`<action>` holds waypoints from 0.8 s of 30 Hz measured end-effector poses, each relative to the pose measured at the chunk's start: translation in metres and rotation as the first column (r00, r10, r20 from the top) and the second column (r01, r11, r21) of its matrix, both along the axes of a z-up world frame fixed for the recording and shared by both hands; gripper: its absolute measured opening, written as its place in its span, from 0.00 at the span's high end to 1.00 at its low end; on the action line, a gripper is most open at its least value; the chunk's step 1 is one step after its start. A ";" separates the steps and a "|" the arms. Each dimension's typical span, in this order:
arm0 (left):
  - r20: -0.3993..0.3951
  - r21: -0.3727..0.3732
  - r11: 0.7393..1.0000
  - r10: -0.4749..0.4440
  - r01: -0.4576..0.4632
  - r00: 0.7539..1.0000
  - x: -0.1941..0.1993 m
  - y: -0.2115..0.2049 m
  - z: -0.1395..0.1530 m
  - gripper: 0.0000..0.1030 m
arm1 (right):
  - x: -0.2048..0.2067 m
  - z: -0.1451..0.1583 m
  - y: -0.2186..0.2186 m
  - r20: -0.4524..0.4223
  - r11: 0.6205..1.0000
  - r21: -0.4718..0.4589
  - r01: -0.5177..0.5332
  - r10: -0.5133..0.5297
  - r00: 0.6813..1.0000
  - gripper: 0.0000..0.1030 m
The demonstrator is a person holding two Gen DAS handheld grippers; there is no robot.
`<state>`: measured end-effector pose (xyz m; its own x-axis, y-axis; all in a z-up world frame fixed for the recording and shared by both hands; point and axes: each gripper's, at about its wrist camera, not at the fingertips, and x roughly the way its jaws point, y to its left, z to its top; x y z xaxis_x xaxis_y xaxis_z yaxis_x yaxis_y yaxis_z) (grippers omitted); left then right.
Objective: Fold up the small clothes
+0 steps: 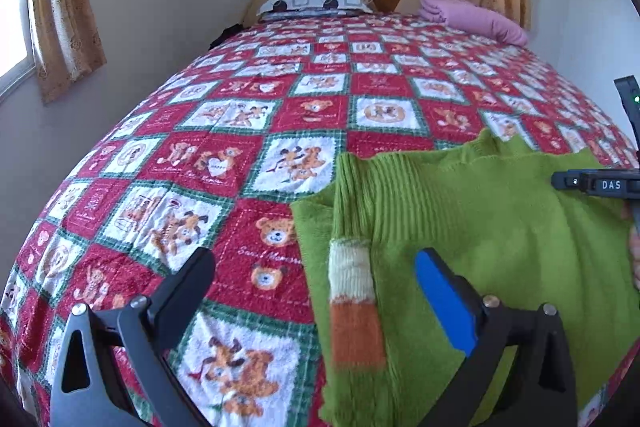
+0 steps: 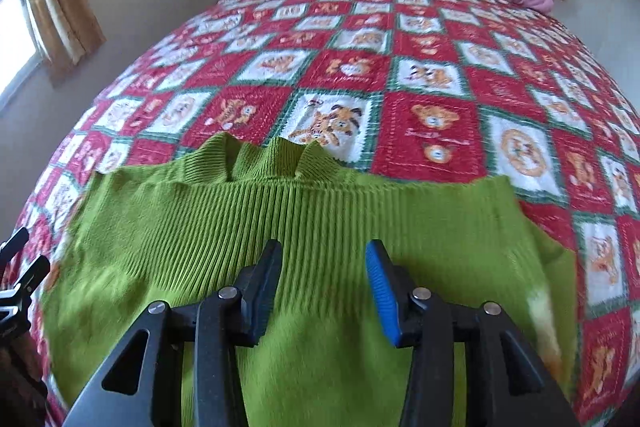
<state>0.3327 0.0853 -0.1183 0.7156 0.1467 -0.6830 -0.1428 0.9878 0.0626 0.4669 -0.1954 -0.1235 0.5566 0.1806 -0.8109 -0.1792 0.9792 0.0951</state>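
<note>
A small green knit sweater lies flat on the bed, its ribbed collar toward the headboard. One sleeve with a cream and orange cuff is folded in over its left side. My left gripper is open and empty, its jaws wide over the sweater's left edge and folded sleeve. In the right wrist view the sweater fills the foreground. My right gripper is open and empty, just above the ribbed band below the collar. The right gripper's body also shows in the left wrist view.
The bed has a red, white and green bear-print quilt. A patterned pillow and a folded pink cloth lie at the headboard. A wall and curtained window run along the bed's left side.
</note>
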 end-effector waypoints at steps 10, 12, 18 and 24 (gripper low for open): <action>0.009 0.034 0.994 -0.106 0.106 0.994 -0.040 -0.016 -0.001 0.00 | -0.130 0.005 -0.092 0.058 0.992 -0.110 0.056 -0.049 0.997 0.62; -0.004 0.054 0.994 -0.097 0.097 0.995 -0.037 -0.018 -0.008 0.00 | -0.139 -0.004 -0.100 0.058 0.990 -0.131 0.049 -0.042 0.997 0.72; -0.081 0.069 0.995 -0.073 0.079 0.994 -0.020 -0.023 -0.028 0.00 | -0.147 -0.002 -0.099 0.096 0.977 -0.197 0.082 -0.064 0.993 0.73; -0.025 0.055 0.996 -0.062 0.063 0.998 -0.044 -0.015 -0.007 0.00 | -0.165 0.014 -0.072 0.170 0.983 -0.182 -0.010 0.042 0.985 0.70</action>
